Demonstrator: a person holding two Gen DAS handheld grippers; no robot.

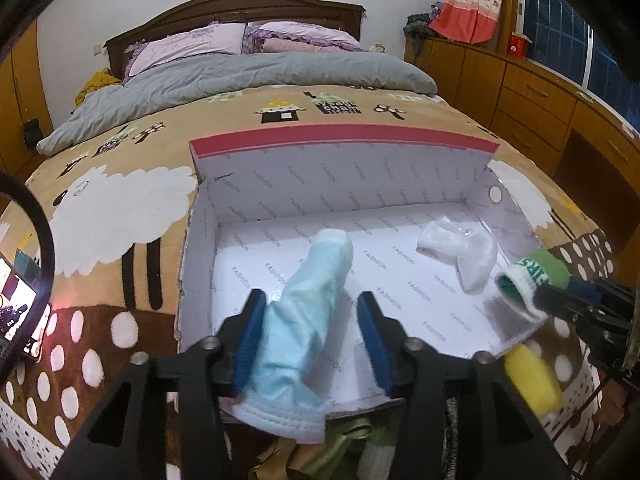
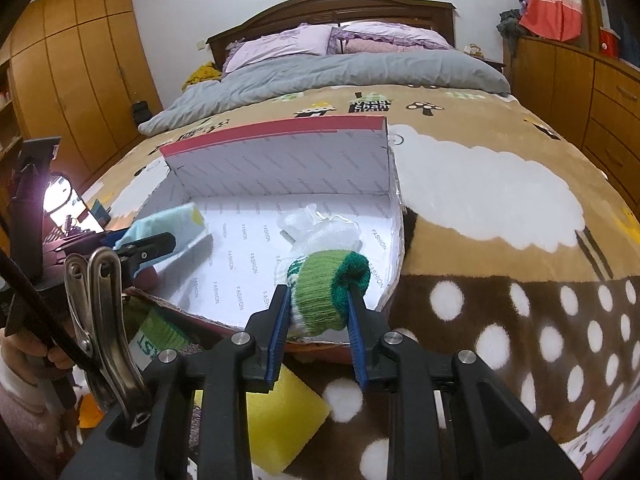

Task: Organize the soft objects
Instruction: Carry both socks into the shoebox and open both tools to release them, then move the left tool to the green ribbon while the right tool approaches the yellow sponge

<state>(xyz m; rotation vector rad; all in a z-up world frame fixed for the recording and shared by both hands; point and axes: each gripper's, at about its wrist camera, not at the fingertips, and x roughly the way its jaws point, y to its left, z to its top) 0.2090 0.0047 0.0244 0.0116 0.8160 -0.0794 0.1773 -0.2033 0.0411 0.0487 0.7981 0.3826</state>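
- The light blue sock [image 1: 308, 312] lay in the lower centre of the left wrist view, its long axis running from the bottom edge up and slightly right into the open box [image 1: 280, 204].
- The left tongs [image 1: 312, 336] stood spread; the sock touched the left pad only.
- The right tongs [image 2: 318, 312] pinched the green sock [image 2: 328, 288], toe pointing upper right over the box's near rim.
- A white sock [image 1: 460, 252] lay inside the box at right.
- A yellow sponge [image 2: 280, 420] rested on the bed [image 2: 500, 200] before the box.
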